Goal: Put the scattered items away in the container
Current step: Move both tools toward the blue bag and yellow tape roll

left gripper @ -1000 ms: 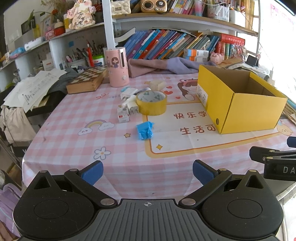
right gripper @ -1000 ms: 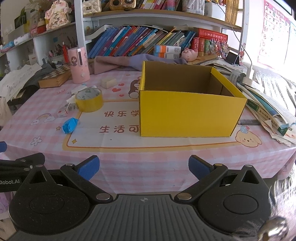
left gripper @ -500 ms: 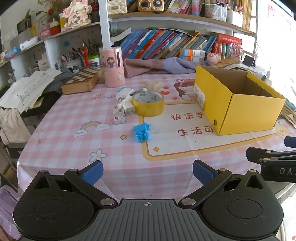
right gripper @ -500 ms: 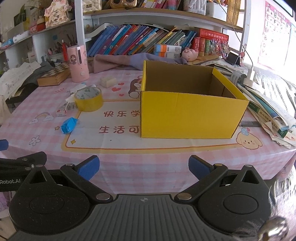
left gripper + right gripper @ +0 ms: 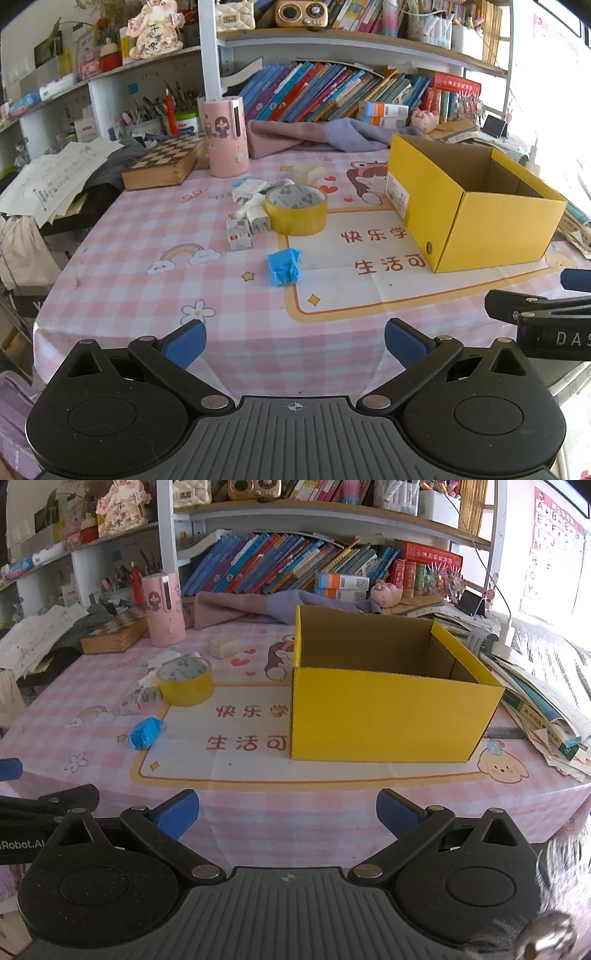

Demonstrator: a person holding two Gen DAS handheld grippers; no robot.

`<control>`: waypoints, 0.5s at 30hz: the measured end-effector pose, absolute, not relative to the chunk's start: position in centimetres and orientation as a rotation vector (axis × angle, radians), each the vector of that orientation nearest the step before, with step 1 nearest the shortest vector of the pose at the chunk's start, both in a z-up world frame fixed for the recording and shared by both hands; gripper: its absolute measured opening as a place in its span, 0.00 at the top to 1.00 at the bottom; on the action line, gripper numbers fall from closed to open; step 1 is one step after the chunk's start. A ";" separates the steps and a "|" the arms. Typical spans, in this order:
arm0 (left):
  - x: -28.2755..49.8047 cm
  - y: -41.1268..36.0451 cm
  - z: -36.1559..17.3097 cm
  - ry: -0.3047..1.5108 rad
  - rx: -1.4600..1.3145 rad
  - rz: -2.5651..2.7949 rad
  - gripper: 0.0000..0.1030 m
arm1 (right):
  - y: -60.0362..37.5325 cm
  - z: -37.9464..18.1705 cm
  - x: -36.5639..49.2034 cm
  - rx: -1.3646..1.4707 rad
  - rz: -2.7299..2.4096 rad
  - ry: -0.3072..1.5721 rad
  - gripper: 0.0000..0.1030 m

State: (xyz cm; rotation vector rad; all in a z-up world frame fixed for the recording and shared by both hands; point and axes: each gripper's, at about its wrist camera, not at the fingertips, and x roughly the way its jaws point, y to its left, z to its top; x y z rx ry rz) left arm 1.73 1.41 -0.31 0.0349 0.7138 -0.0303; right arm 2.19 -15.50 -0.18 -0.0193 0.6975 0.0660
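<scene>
An open yellow cardboard box [image 5: 480,221] [image 5: 391,716] stands on the right of the pink checked tablecloth [image 5: 147,295], with nothing showing inside it. Left of it lie a roll of yellow tape [image 5: 295,210] [image 5: 184,682], a crumpled blue wrapper [image 5: 283,266] [image 5: 145,732], several small white chargers and boxes [image 5: 245,221] [image 5: 142,696], and a pale eraser block [image 5: 306,172] [image 5: 222,646]. My left gripper [image 5: 293,341] hangs open at the table's near edge, well short of the blue wrapper. My right gripper [image 5: 286,812] is open too, in front of the box.
A pink cartoon cup [image 5: 224,142], a wooden chess box [image 5: 166,162] and a purple cloth [image 5: 314,134] sit at the back below bookshelves. Stacked books and papers [image 5: 543,716] crowd the table's right edge. Loose papers [image 5: 55,177] overhang the left.
Both grippers have drawn back a little and risen, so the table's items look slightly farther away. Nothing on the table has moved and both grippers stay open.
</scene>
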 end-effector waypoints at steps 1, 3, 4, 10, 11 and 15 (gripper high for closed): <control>1.7 1.6 -0.3 0.709 0.033 -0.030 0.00 | -15.4 -0.1 2.1 -0.015 0.072 0.689 0.00; 1.5 2.0 -0.2 0.700 0.027 -0.026 0.00 | -15.1 0.1 2.0 -0.009 0.091 0.673 0.00; 1.4 2.3 -0.1 0.696 0.024 -0.022 0.00 | -14.9 0.2 1.9 -0.007 0.101 0.666 0.00; 1.2 4.0 0.3 0.671 0.003 0.007 0.00 | -13.5 0.9 1.8 -0.013 0.156 0.621 0.00; 1.2 4.2 0.3 0.669 0.000 0.010 0.00 | -13.3 1.0 1.9 -0.014 0.164 0.616 0.00; 1.4 5.0 0.2 0.676 -0.012 0.029 0.00 | -12.4 1.2 2.2 -0.021 0.194 0.599 0.00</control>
